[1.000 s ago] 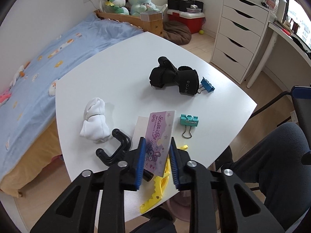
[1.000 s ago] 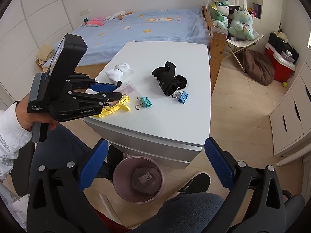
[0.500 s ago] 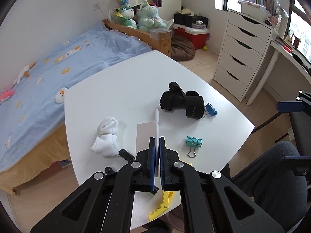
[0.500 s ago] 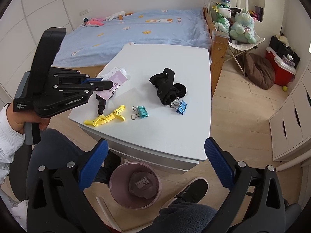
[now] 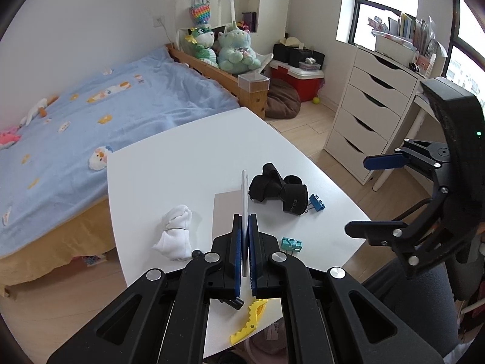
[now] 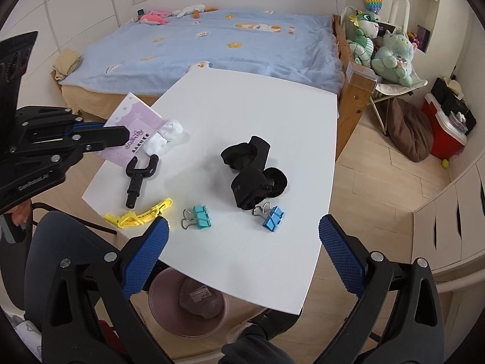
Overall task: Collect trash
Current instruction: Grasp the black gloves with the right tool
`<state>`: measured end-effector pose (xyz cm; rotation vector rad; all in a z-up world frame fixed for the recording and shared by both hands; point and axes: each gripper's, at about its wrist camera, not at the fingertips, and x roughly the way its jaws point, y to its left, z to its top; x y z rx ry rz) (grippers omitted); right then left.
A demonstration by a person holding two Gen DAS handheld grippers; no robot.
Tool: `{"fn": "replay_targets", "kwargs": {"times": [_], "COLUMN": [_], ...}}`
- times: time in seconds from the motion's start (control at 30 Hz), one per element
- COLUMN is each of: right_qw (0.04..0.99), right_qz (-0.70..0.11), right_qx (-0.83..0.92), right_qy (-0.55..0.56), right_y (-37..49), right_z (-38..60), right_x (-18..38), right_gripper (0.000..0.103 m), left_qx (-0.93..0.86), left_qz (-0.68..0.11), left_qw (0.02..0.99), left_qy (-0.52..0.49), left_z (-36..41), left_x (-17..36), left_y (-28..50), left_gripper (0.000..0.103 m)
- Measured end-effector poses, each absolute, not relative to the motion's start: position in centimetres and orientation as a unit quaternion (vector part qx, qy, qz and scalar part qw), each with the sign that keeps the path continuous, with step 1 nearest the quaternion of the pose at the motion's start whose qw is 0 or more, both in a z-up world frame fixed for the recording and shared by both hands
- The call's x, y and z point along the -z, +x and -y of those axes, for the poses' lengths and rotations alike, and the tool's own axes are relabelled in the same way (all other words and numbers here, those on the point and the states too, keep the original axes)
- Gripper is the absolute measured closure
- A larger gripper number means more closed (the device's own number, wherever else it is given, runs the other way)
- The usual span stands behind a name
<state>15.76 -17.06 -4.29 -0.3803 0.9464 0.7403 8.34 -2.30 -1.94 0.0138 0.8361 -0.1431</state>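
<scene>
Two tongs in view: my left tongs [image 5: 245, 236] pinched a purple card [image 6: 133, 127] edge-on, lifted above the tabletop [image 6: 242, 106] at frame left. Right tongs [image 6: 242, 248] gaped wide, holding nothing. Pink bin [image 6: 188, 303] sat lower centre, under the tabletop edge.

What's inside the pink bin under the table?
The pink bin holds a dark, crumpled piece of trash with a white barcode label. The table edge hides the bin's far side, so anything there or underneath can't be seen.
</scene>
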Motion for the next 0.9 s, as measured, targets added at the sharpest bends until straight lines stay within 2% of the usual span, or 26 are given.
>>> {"fn": "replay_targets", "kwargs": {"times": [0.5,0.57,0.7,0.77,0.9], "right_qw": [0.753,0.745,0.732,0.732,0.736], "right_qz": [-0.487,-0.496,-0.511,-0.513,-0.512], "right_qx": [-0.364,-0.363,-0.361,-0.36,-0.356], "right_qy": [-0.251,-0.259,-0.269,-0.267,-0.264], "right_y": [21.7,22.2,23.0,23.1,23.3], "right_z": [11.2,10.6,9.8,9.6,9.5], "right_x": [8.2,9.1,10.6,10.9,10.9], "right_gripper": [0.007,0.02,0.034,0.048,0.069], "left_qx": [0.067,0.067,0.067,0.065,0.066], "left_qz": [-0.407,-0.409,-0.414,-0.417,-0.42], "left_qw": [0.911,0.91,0.908,0.906,0.905], "left_qy": [-0.008,-0.01,-0.015,-0.017,-0.021], "left_z": [0.8,0.7,0.4,0.2,0.0], "left_x": [2.1,2.3,2.8,3.1,3.5], "left_y": [7.3,7.3,7.0,7.0,6.9], "left_gripper": [0.099,0.099,0.099,0.099,0.099]}}
